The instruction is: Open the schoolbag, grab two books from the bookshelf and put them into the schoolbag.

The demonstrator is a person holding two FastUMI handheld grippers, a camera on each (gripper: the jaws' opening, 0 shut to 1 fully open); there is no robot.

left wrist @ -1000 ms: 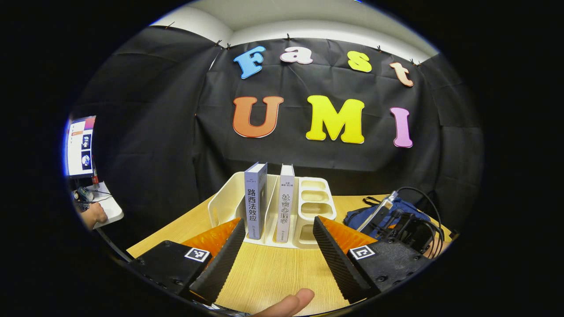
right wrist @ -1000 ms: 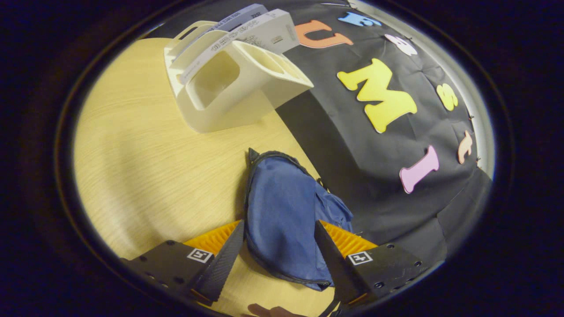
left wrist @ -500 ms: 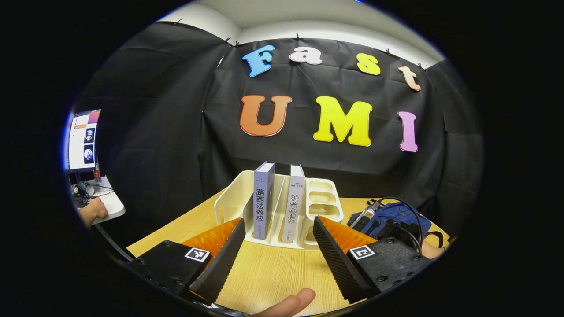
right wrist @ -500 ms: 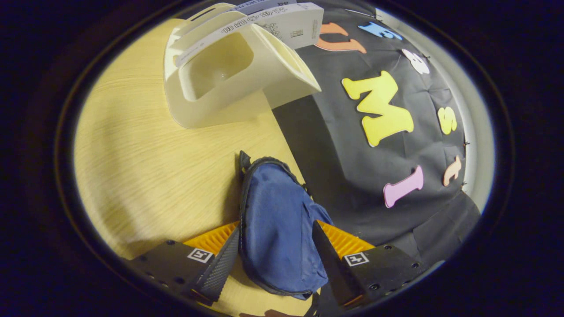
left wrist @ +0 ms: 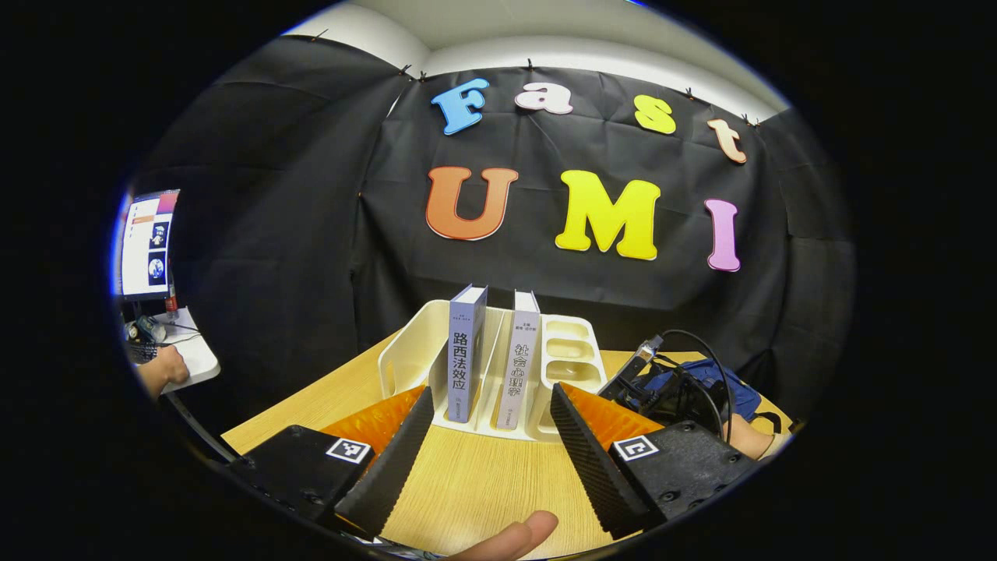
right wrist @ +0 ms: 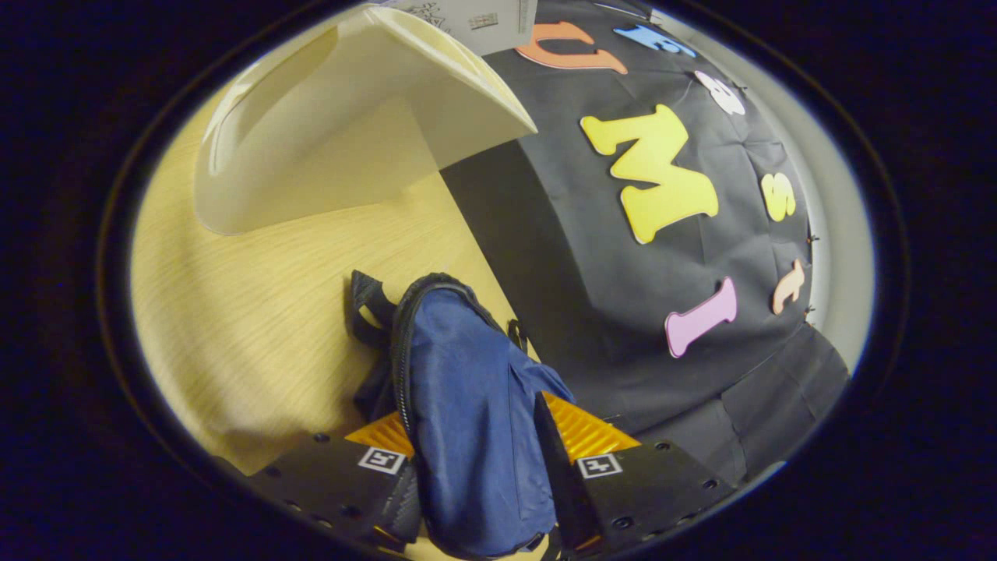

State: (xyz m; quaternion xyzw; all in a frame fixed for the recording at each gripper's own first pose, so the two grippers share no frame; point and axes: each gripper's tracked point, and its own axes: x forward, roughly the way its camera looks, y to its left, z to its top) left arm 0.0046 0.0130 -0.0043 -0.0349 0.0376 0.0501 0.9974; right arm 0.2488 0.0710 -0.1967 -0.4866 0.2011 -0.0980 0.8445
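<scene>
Right tongs clamped on schoolbag; left tongs apart, level, facing bookshelf.

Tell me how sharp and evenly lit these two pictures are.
Left gripper view: sharp, evenly lit; the books read crisply, fisheye bends the table edge. Right gripper view: dimmer and tilted, the bookshelf looms softly, the schoolbag casts a shadow leftward.

The schoolbag in the left gripper view is mostly buried behind the right gripper and its cables. In the right gripper view the bookshelf runs off the top edge, and the bag's lower end sits hidden between the jaws.
</scene>
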